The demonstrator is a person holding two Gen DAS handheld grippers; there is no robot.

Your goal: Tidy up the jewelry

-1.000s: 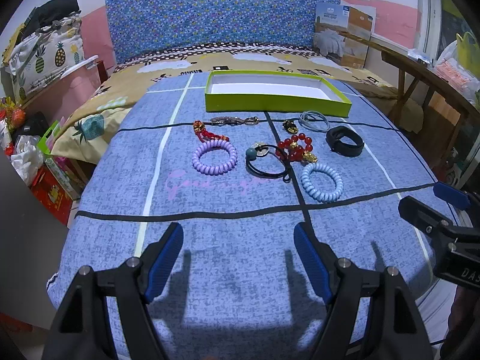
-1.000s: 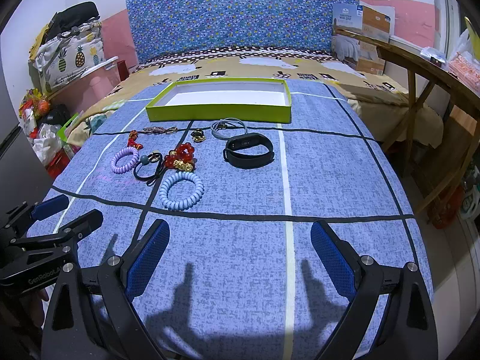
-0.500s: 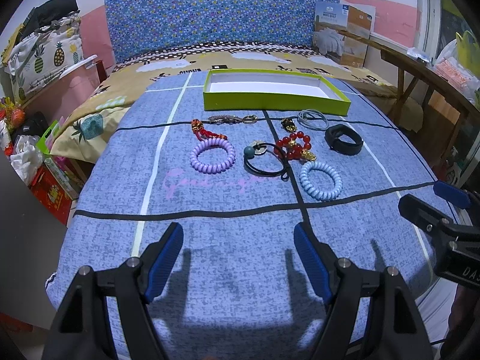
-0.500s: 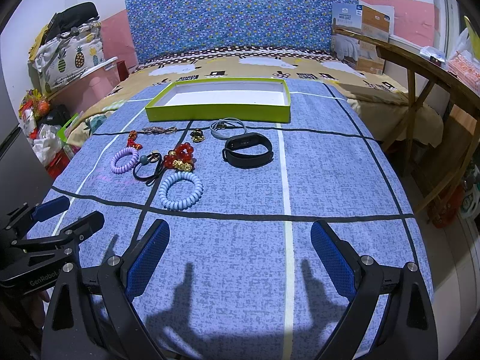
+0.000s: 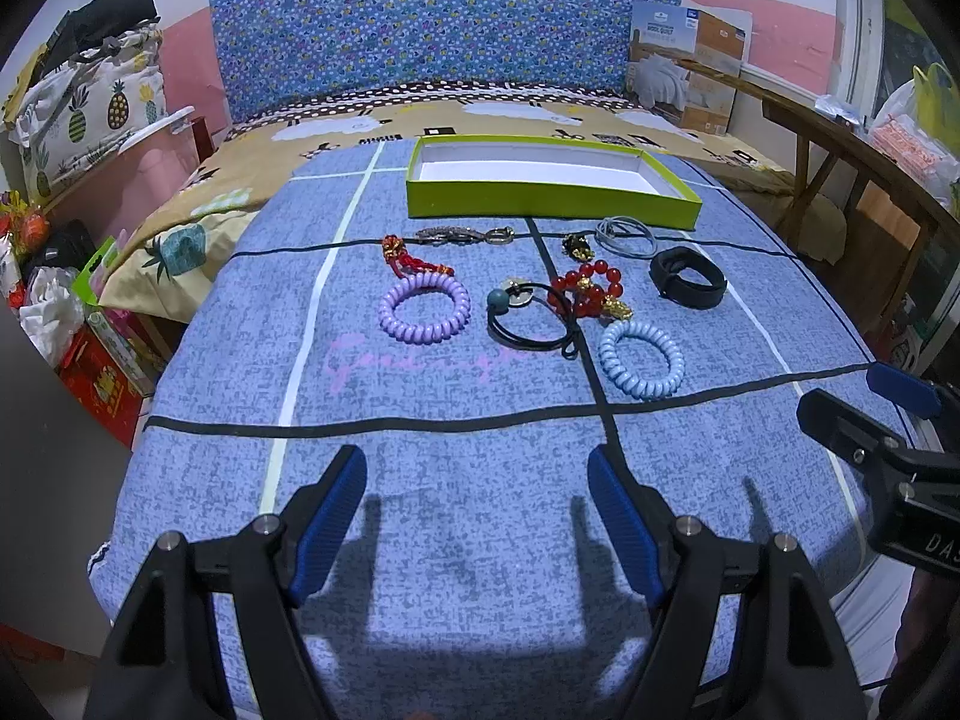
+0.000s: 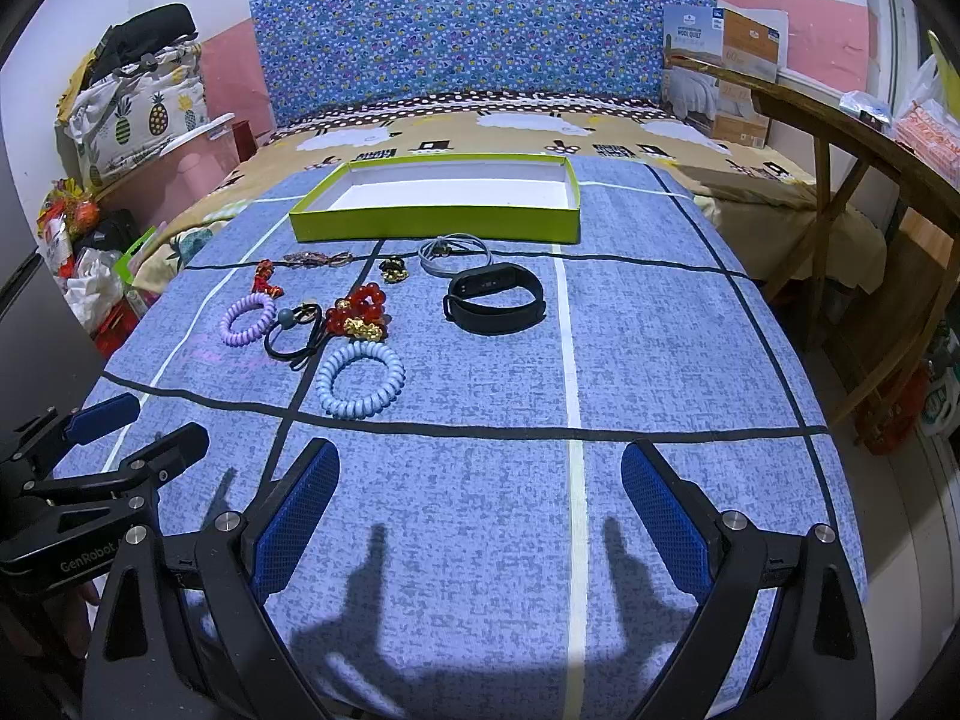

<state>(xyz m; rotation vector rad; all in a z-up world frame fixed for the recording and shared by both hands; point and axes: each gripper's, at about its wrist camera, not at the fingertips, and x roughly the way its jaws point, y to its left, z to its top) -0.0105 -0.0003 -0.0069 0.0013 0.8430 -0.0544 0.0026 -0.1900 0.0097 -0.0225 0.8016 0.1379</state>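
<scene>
Jewelry lies in a loose group on the blue cloth: a purple coil band (image 5: 425, 307), a light blue coil band (image 5: 642, 358), a black hair tie with a teal bead (image 5: 528, 318), a red bead bracelet (image 5: 591, 294), a black wristband (image 5: 687, 283), a grey cord loop (image 5: 627, 236), a brown chain (image 5: 465, 234) and a red charm (image 5: 408, 258). An empty lime green box (image 5: 540, 195) stands behind them. My left gripper (image 5: 477, 516) and right gripper (image 6: 480, 516) are both open and empty, hovering over the near cloth, well short of the jewelry.
The blue cloth (image 6: 660, 360) covers a bed with a patterned headboard (image 5: 444, 18). A wooden table (image 6: 858, 138) stands at the right. Bags and boxes (image 5: 72, 312) crowd the floor at the left.
Both views have edged slightly back from the jewelry; nothing on the cloth has moved and both grippers stay open.
</scene>
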